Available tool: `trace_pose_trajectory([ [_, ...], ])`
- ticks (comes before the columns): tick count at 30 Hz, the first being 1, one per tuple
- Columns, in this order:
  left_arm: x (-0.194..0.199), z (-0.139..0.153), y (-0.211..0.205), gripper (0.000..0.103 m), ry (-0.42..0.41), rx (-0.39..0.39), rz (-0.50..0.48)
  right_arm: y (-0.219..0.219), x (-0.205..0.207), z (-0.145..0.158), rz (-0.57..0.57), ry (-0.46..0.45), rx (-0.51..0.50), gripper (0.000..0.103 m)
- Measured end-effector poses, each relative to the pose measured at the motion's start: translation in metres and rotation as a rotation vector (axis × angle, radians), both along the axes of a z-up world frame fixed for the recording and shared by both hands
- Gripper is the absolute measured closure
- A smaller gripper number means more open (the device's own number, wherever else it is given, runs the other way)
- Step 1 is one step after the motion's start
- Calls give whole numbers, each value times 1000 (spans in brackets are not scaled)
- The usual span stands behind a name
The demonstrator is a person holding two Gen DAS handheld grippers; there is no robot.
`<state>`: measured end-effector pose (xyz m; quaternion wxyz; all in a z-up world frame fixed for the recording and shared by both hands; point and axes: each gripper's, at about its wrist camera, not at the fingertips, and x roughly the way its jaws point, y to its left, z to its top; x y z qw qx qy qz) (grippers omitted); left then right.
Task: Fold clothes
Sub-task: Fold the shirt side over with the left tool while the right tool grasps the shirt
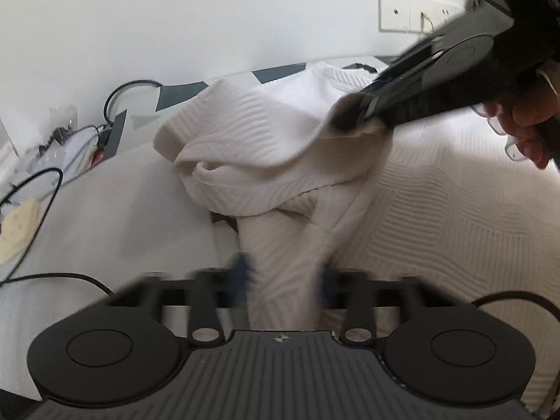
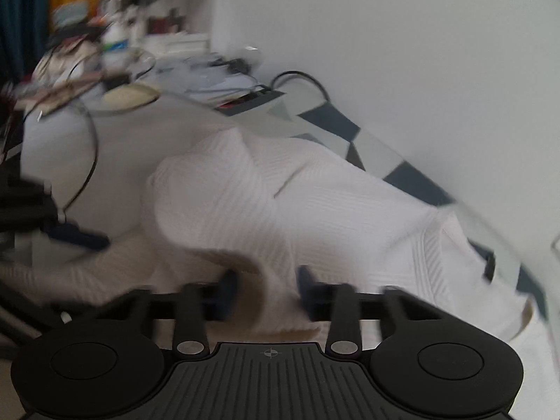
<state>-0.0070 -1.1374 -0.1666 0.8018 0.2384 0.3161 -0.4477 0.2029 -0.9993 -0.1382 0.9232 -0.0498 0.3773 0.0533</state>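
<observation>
Right gripper, tilted downward, apparently pinches the white garment.

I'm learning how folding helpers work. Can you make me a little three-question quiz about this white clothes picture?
1. True or false: the left gripper is closed on the white garment.
2. What is the right gripper pinching? A) a cable B) the white garment C) nothing
3. What colour is the wall behind the bed?

Key: 1 true; 2 B; 3 white.
</observation>
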Motion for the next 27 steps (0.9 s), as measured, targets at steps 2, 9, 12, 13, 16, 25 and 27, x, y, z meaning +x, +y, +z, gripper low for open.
trace_pose_trajectory([
  [2,8,0,6,89,35,-25,11,-28,-9,2,-153,-33,103,99],
  [9,14,2,9,89,69,-37,-15,-116,-58,-26,-604,41,426,71],
  [12,21,3,13,89,96,-52,19,-139,-88,-35,-766,37,476,69],
  [13,23,4,15,89,102,-55,29,-144,-97,-36,-820,34,462,69],
  [16,28,6,19,89,113,-59,38,-154,-112,-30,-848,14,454,69],
  [25,29,7,18,87,107,-51,35,-104,-80,2,-486,-95,503,34],
  [27,28,8,18,87,103,-48,33,-99,-63,1,-467,-74,524,34],
])
